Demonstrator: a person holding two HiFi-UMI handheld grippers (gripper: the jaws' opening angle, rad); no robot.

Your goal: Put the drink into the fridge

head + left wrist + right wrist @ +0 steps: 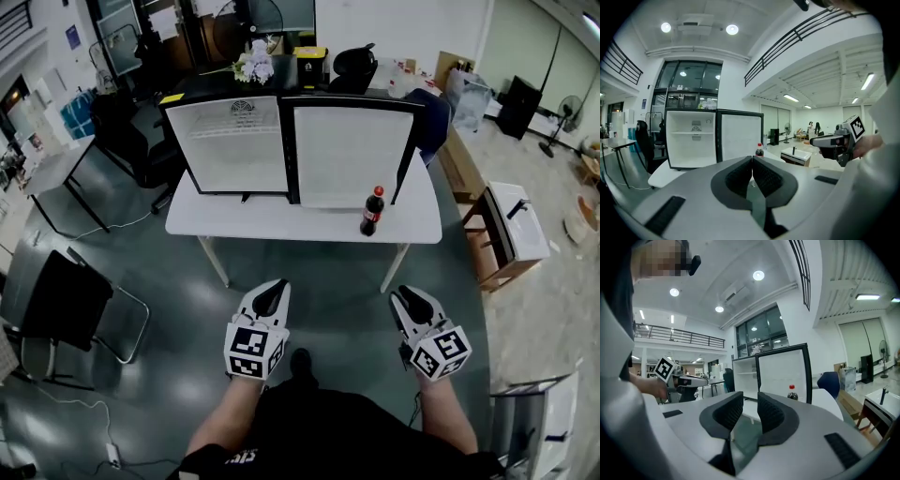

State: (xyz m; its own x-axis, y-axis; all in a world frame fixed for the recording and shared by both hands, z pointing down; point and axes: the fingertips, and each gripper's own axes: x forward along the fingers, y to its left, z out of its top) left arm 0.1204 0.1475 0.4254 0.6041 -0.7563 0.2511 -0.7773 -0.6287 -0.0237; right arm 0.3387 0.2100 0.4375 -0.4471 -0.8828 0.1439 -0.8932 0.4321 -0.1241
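A cola bottle (pixel 372 210) with a red cap stands upright on the white table (pixel 216 217), just right of the small fridge (pixel 239 145). The fridge door (pixel 349 155) is swung open and the white inside with one shelf shows. Both grippers hang over the floor in front of the table, well short of the bottle. My left gripper (pixel 272 292) is shut, its pads touching, with nothing in it. My right gripper (pixel 410 298) is open by a narrow gap and holds nothing. The bottle (pixel 759 150) shows beyond the left gripper (pixel 752 159), and the bottle (pixel 792 392) shows right of the right gripper (pixel 750 397).
A black chair (pixel 66 300) stands on the floor at the left. A low wooden stand with a white top (pixel 511 230) sits right of the table. A blue chair (pixel 431 117) is behind the table's right end, and another desk (pixel 56 164) is at the far left.
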